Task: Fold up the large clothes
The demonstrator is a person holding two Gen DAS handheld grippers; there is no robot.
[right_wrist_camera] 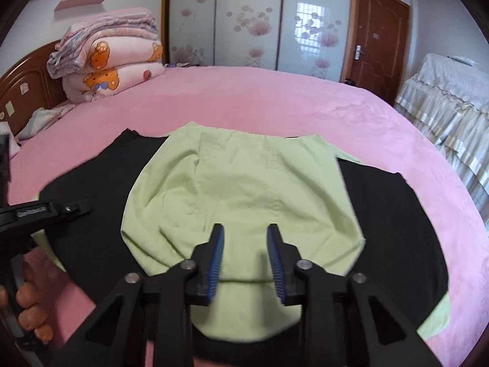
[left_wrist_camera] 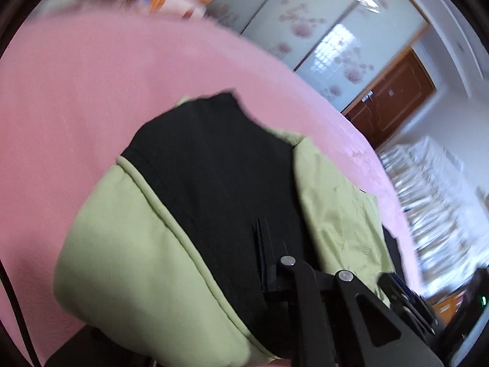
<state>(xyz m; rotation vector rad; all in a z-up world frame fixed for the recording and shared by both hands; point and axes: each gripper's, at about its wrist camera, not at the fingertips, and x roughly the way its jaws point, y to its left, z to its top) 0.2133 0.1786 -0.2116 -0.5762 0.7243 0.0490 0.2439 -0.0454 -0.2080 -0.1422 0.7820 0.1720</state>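
Observation:
A large black garment with light green parts lies spread on the pink bed. A light green section is folded over its middle. My right gripper hovers low over that green section. It is open, its blue pads are apart, and green cloth shows in the gap below them. My left gripper sits at the garment's left side, held by a hand. In the left wrist view the left gripper is shut, with its dark tips sunk in black cloth beside a green hem.
Folded quilts are stacked at the head of the bed by a wooden headboard. Flowered wardrobe doors and a brown door stand beyond the bed. Furniture under a pale ruffled cover stands at the right.

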